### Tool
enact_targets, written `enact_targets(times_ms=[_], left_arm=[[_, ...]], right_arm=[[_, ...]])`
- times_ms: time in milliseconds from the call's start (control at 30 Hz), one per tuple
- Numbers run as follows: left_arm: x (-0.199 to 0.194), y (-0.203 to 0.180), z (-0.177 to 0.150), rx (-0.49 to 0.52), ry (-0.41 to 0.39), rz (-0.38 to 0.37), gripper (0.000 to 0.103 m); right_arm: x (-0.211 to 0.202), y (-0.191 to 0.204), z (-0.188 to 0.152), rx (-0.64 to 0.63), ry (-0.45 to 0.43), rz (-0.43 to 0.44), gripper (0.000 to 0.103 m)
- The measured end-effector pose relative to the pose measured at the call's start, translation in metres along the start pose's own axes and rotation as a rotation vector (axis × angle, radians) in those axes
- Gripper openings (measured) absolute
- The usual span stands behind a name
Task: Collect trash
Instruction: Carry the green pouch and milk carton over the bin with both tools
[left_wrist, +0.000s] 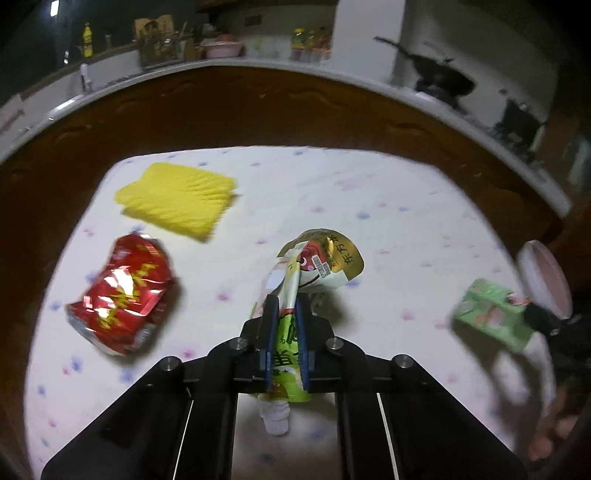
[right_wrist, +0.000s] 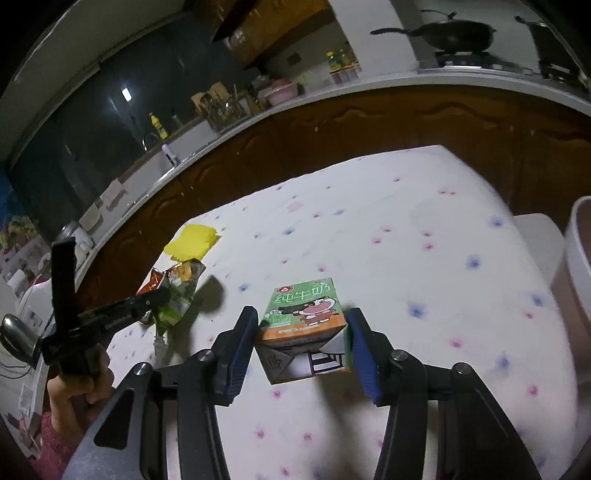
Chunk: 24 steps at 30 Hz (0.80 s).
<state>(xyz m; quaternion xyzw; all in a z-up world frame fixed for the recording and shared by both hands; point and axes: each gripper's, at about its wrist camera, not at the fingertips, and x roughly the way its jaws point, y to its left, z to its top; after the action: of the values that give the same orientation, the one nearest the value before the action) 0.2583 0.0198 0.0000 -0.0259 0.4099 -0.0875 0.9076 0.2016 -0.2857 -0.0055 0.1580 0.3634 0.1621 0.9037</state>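
Observation:
My left gripper (left_wrist: 286, 308) is shut on a flattened green drink pouch (left_wrist: 317, 264), held above the flowered tablecloth (left_wrist: 388, 206), its white spout (left_wrist: 275, 419) pointing back at me. A crushed red can (left_wrist: 123, 295) lies to its left and a yellow folded cloth (left_wrist: 177, 201) beyond. My right gripper (right_wrist: 301, 321) is shut on a green and orange milk carton (right_wrist: 304, 315), held above the table. In the right wrist view the left gripper (right_wrist: 110, 314) with the pouch (right_wrist: 177, 295) is at the left. The carton also shows in the left wrist view (left_wrist: 491, 314).
A white bin with a pink inside (right_wrist: 578, 273) stands at the table's right edge; it also shows in the left wrist view (left_wrist: 545, 277). Behind the table run brown cabinets (left_wrist: 295, 107) under a white counter (left_wrist: 258, 62) with bottles and a wok (right_wrist: 458, 35).

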Motion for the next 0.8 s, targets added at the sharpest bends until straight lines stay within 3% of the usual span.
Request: enact_targets(times_ms=[400,800], left_arm=[[-0.029,-0.073,-0.007,0.066,-0.032,-0.175,0.008],[-0.039,-0.131,-0.01,0.133,-0.053,-0.241,0.008]], right_arm=[[-0.061,-0.033,-0.012,0.047,-0.095,-0.059,0.051],[-0.108,-0.062,-0.02,0.091,-0.171,-0.117,0.051]])
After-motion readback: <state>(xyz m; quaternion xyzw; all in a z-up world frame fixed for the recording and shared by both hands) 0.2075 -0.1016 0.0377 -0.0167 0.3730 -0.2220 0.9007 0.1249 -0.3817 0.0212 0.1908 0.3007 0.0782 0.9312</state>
